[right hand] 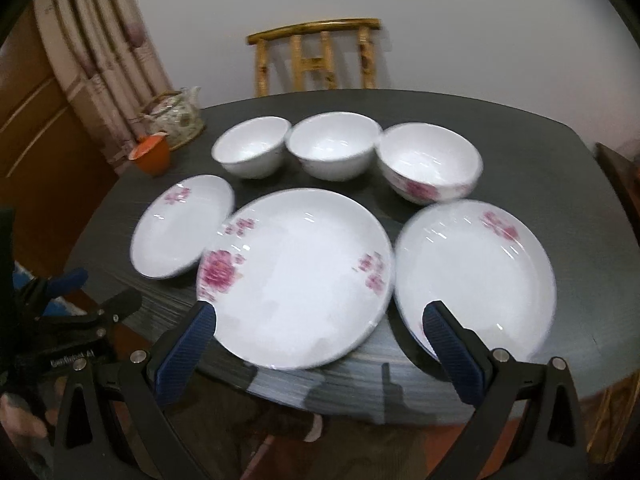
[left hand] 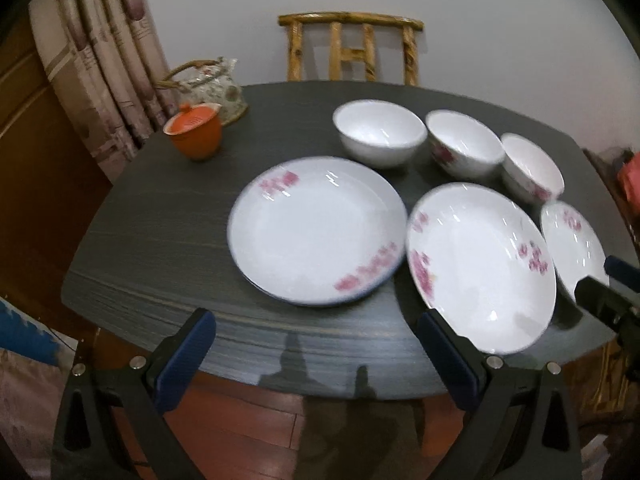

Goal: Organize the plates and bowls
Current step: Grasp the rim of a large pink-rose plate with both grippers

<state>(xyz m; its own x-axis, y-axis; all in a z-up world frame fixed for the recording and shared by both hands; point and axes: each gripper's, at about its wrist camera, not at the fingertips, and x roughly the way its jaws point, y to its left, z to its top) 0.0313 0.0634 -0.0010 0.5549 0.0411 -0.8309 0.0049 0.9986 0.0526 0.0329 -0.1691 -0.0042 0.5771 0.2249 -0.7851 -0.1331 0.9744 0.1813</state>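
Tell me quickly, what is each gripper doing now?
Left gripper: open, holding nothing.
Right gripper: open, holding nothing.

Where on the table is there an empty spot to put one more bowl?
Bare table lies left of the left plate, in front of the orange lidded cup. More shows right of the right bowl and right plate. It is crowded in the middle, where bowls and plates sit close together.
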